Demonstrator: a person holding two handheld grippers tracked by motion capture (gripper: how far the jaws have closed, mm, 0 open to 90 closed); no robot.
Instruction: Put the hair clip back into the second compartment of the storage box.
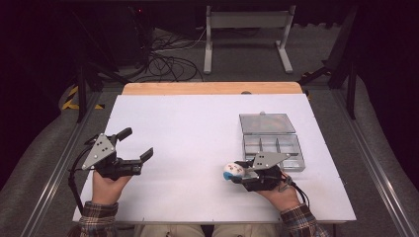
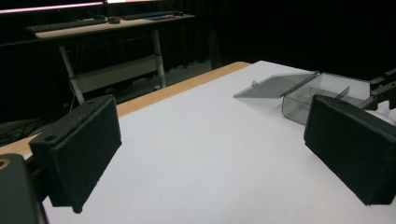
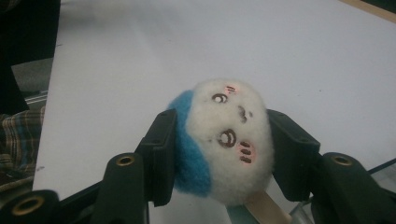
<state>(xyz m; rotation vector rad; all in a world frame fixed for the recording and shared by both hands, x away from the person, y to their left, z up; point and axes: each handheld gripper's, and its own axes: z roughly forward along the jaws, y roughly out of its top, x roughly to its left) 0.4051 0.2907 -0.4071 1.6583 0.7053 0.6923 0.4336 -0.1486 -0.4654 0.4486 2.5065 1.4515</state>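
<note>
A small plush toy (image 3: pixel 224 140), white with a blue back and a drawn face, sits between the jaws of my right gripper (image 3: pixel 223 154), which is shut on it. In the high view the plush toy (image 1: pixel 232 171) hangs just above the white table near the front, left of the right gripper (image 1: pixel 247 173). My left gripper (image 1: pixel 134 144) stands open at the front left, its jaws spread wide with nothing between them. From the left gripper view its fingers (image 2: pixel 79 154) frame bare table.
A clear plastic compartment box (image 1: pixel 276 148) lies open at the right, its lid (image 1: pixel 267 123) folded back behind it; the box (image 2: pixel 322 93) also appears far right in the left gripper view. The white table (image 1: pixel 188 128) has a wooden far edge (image 1: pixel 212 88).
</note>
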